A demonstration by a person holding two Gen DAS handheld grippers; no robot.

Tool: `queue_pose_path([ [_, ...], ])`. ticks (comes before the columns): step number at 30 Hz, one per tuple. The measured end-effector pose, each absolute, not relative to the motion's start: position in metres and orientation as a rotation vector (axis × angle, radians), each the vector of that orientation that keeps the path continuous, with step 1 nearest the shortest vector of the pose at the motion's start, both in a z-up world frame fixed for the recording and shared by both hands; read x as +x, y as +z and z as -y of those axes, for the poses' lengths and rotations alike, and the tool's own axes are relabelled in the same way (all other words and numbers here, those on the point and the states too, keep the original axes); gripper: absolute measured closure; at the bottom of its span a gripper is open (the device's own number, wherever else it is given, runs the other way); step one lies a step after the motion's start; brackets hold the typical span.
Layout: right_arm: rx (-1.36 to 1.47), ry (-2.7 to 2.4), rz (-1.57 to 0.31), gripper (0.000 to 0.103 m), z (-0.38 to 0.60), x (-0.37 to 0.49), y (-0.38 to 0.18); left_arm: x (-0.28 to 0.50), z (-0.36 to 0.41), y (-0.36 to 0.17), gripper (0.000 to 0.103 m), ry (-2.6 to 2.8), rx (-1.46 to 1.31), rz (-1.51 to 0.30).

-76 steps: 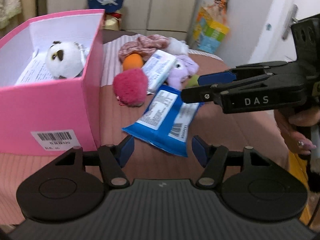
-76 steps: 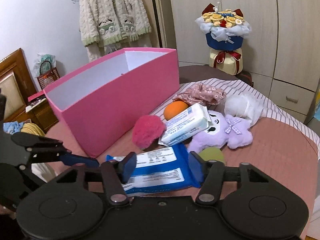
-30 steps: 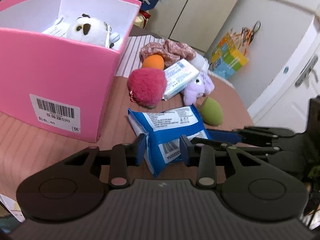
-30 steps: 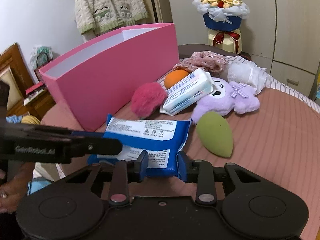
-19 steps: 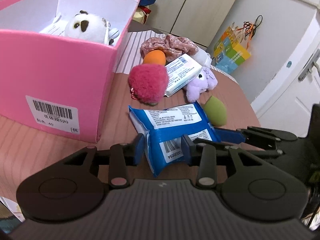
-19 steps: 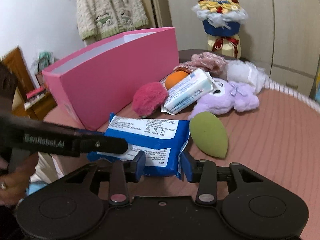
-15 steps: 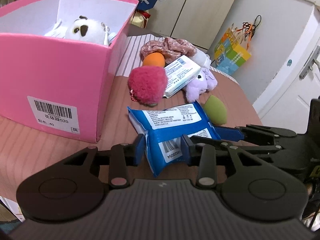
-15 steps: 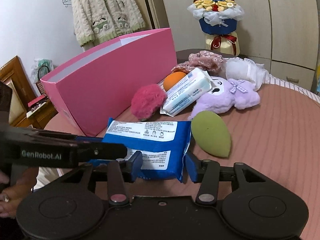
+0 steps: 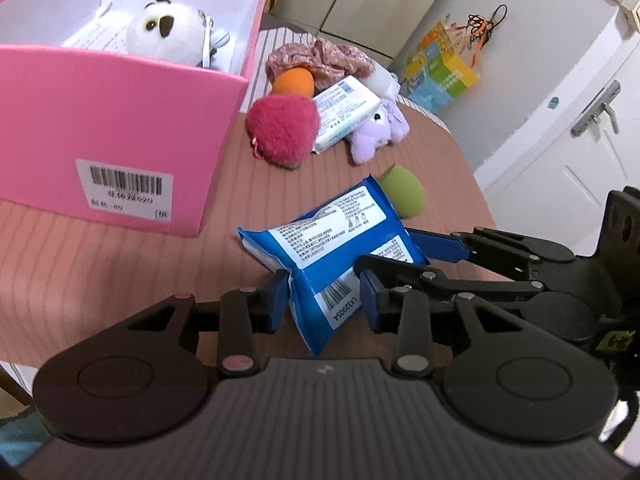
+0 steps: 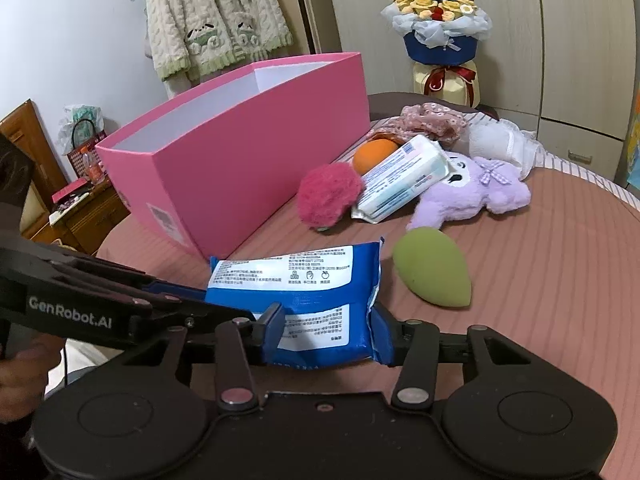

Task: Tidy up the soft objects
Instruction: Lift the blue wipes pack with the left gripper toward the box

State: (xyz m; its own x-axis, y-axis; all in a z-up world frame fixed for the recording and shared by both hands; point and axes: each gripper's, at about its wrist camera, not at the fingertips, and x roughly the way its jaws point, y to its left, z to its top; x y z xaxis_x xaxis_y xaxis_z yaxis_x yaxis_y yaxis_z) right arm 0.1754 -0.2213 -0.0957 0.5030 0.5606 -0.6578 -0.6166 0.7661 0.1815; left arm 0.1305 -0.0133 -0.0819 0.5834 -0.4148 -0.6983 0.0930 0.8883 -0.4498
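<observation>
We have the blue wipes pack [image 9: 332, 240] between both tools at once, just in front of the open pink box [image 9: 120, 128] on the ribbed pink table [image 9: 100, 248]. Our left gripper [image 9: 324, 296] is nearly closed, its 2 blue pads pinching the barcode end of the pack so that the wrapper creases and bulges between them. Our right gripper [image 10: 330, 330] comes at the pack from the other side; its jaws are opening, and the pack's end sits between the 2 pads, which seem to lie against its sides without squeezing, though we cannot tell for sure whether they touch. In the left wrist view, the right gripper's fingers reach in from the right and lie along the far side of the pack. Inside the box, a white plush toy [image 9: 168, 36] with dark eye patches lies on a sheet of printed paper [image 9: 92, 38]. Just beyond the pack rests a green sponge [image 10: 434, 272], touching or nearly touching its far corner. Farther back, close together, lie a red pompom [image 10: 328, 194], a white wipes pack [image 10: 404, 178] leaning on an orange sponge [image 10: 372, 154], a purple plush toy [image 10: 476, 192], a floral scrunchie [image 10: 432, 120] and a white cloth [image 10: 496, 142]. A bouquet [image 10: 440, 36] stands by the cupboards behind the table.
</observation>
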Motion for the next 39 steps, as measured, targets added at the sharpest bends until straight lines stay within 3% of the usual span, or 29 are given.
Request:
queue_pose_path([
  [8,-0.07,0.729,-0.798,0.04,0.213,0.165,-0.091,0.127,0.003,-0.077,0.067,-0.346,-0.397,-0.944],
  [39,-0.063,0.739,-0.916,0.034,0.195,0.109,-0.057,0.083,-0.021,-0.042,0.067,-0.52,-0.32,-1.072],
])
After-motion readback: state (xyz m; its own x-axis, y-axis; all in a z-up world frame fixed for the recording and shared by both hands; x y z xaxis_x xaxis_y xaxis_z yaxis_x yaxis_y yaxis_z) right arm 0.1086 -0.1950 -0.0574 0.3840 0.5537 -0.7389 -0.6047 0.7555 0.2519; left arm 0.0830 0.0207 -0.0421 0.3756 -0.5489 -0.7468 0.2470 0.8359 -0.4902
